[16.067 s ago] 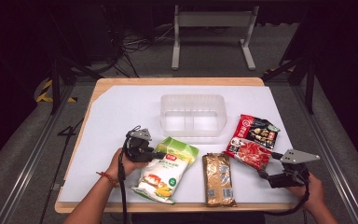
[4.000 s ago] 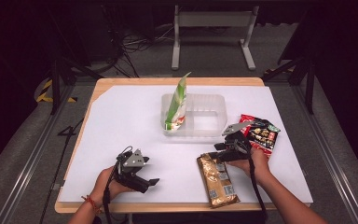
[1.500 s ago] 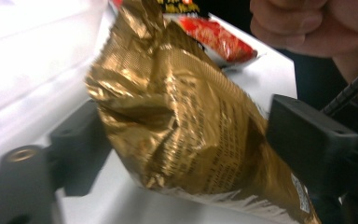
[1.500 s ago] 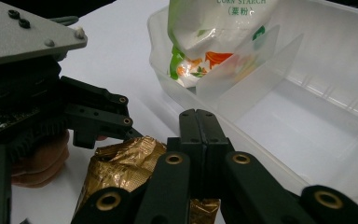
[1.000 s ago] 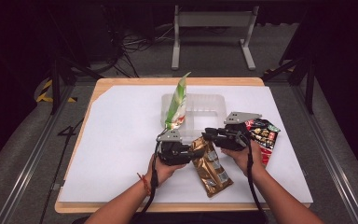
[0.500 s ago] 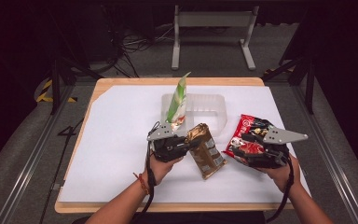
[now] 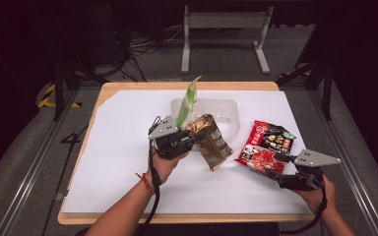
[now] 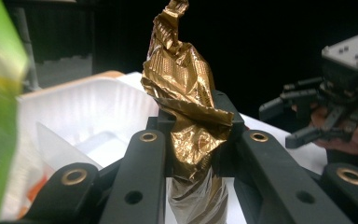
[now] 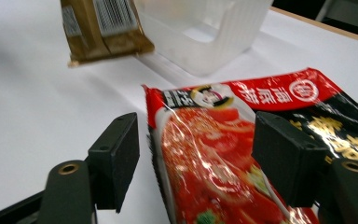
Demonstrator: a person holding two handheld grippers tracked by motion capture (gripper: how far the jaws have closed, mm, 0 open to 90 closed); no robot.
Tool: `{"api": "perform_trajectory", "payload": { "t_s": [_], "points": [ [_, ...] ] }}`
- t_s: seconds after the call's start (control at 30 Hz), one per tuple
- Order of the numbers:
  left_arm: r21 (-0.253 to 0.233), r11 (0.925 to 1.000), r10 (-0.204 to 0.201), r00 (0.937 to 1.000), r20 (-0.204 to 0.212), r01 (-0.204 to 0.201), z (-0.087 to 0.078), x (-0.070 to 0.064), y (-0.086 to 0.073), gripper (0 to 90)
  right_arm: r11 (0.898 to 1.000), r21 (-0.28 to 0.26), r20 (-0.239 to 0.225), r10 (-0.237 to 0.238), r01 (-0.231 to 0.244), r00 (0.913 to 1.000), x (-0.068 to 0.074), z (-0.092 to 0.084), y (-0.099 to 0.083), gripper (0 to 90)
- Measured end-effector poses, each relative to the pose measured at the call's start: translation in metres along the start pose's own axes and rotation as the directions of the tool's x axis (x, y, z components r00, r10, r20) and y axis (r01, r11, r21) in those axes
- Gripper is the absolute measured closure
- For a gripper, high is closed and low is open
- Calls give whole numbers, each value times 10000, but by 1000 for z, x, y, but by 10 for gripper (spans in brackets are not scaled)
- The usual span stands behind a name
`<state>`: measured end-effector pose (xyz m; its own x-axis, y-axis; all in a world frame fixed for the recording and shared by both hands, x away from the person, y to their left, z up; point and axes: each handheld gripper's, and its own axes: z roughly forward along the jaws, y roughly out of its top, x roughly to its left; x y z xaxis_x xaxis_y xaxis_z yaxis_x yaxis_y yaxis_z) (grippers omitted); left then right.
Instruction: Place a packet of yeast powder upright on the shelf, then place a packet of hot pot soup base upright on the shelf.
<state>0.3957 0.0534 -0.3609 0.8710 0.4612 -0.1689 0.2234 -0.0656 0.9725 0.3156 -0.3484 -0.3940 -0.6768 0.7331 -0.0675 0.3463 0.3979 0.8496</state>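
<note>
High view, item: your left gripper [image 7: 193,139] pinches gold packet [image 7: 210,140] by its crumpled end, lifted beside clear bin [image 7: 226,110]; right gripper [image 7: 279,176], jaws just widening, straddles red packet [image 7: 267,147] unclamped; slip risk, thin foil hold.

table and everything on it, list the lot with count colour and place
table: one, light wood edge under a white sheet, centre of the high view
plastic tub: one, clear, far middle of the sheet
green packet: one, green and white, standing upright in the tub's left end
gold packet: one, gold foil, lifted off the sheet just in front of the tub
red packet: one, red and black, flat on the sheet at the right
frame: one, grey metal, on the floor beyond the table
left gripper: one, black, fingers shut on the gold packet's end
right gripper: one, black, fingers open either side of the red packet's near end, just been opening
</note>
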Motion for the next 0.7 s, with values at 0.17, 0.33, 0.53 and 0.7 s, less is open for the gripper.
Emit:
{"api": "perform_trajectory", "payload": {
  "t_s": [0.17, 0.33, 0.53, 0.7],
  "points": [
    [-118, 9996, 263, 9988, -410, -268, -3, 4, 11, 780, 10000, 17, 164, 85, -86, 9998, -2, -1, -6, 314],
    [-324, 9986, 388, 9955, -868, -417, -3, 9, 23, 780, 9996, -100, 288, 252, -250, 9993, -5, -3, -9, 314],
    [-96, 9975, 678, 9870, -1455, -699, 4, 13, 32, 779, 9989, -283, 299, 373, -364, 9989, -7, -5, -10, 312],
    [105, 9952, 968, 9722, -2132, -968, 8, 14, 40, 779, 9989, -344, 104, 330, -326, 9994, -4, -5, -12, 306]
  ]
}}
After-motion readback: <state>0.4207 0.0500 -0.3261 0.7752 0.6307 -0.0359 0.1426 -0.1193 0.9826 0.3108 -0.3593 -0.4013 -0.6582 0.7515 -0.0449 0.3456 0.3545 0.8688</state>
